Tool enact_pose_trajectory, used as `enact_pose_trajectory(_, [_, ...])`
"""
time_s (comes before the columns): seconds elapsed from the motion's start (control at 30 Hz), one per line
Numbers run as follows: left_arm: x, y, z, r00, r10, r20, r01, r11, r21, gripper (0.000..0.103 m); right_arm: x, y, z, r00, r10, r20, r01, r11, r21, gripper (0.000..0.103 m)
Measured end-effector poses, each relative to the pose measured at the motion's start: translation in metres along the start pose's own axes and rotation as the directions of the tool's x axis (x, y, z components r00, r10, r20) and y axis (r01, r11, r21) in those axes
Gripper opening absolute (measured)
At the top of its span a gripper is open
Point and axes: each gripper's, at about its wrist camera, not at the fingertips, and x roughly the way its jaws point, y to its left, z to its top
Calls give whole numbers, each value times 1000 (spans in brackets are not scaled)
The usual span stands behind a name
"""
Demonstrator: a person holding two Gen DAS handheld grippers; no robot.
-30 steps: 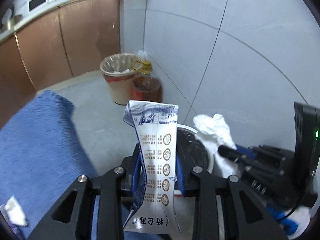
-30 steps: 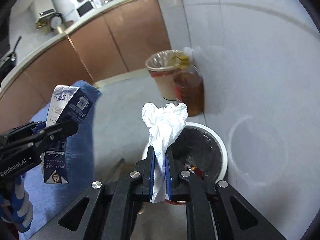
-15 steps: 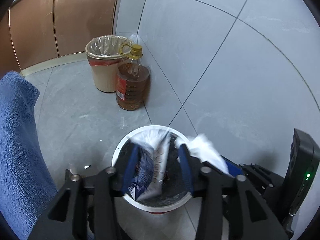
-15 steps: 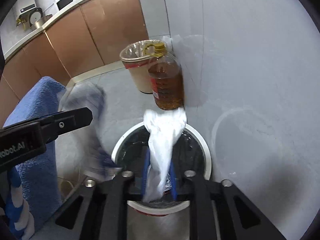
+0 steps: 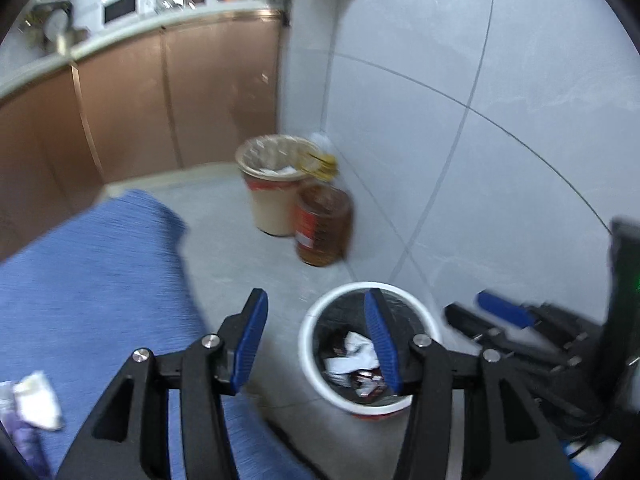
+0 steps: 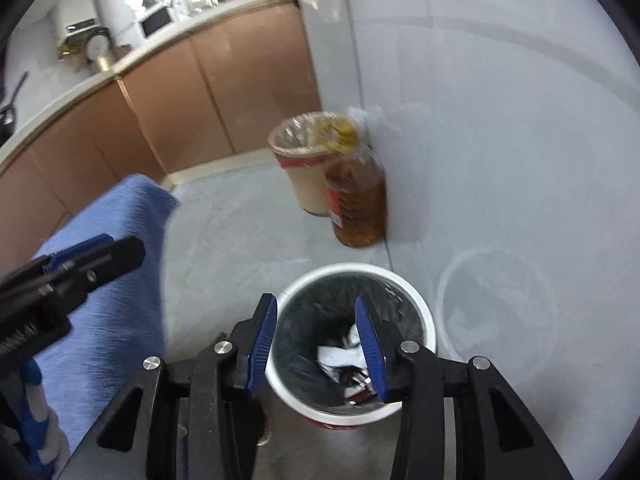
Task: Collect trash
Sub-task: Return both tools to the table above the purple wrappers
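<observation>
In the left wrist view, the left gripper (image 5: 316, 344) hangs released, its jaws having just been opening with nothing between them. Below it the white bin (image 5: 308, 364) holds crumpled trash (image 5: 352, 354), partly hidden by one blue finger (image 5: 380, 344). Everything is motion-blurred.

In the right wrist view, the right gripper (image 6: 316, 344), also just opened and empty, hovers over the bin (image 6: 288, 392); trash (image 6: 340, 356) lies inside.

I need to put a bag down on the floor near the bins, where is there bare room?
Bare grey floor lies between the blue cloth, the white-rimmed bin with a black liner and the beige bin with a clear liner. It is crowded along the wall, where the amber oil bottle stands tight against the beige bin.
</observation>
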Motion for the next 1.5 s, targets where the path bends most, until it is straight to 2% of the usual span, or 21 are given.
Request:
enact_pose_trajectory(0.17, [-46, 22, -9, 995, 81, 66, -81, 997, -5, 54, -37, 34, 15, 996, 52, 70, -47, 997, -65, 47])
enact_pose_trajectory(0.37, [-103, 49, -26, 976, 171, 134, -165, 985, -52, 57, -83, 74, 20, 984, 124, 129, -104, 983, -150, 51])
enact_pose_trajectory(0.57, [-153, 71, -53, 942, 283, 180, -274, 959, -75, 61, -113, 109, 16, 968, 206, 141, -171, 959, -227, 52])
enact_pose_trajectory(0.73, [-185, 94, -75, 916, 353, 190, -335, 935, -121, 66, -127, 137, 6, 959, 252, 129, -209, 938, -278, 52])
enact_pose_trajectory(1.13, [-249, 134, -116, 865, 450, 220, -399, 884, -243, 70, -161, 180, -11, 936, 326, 130, -259, 892, -372, 56])
enact_pose_trajectory(1.5, [-276, 161, -144, 844, 488, 223, -415, 857, -306, 70, -177, 218, -19, 926, 357, 122, -270, 854, -445, 59])
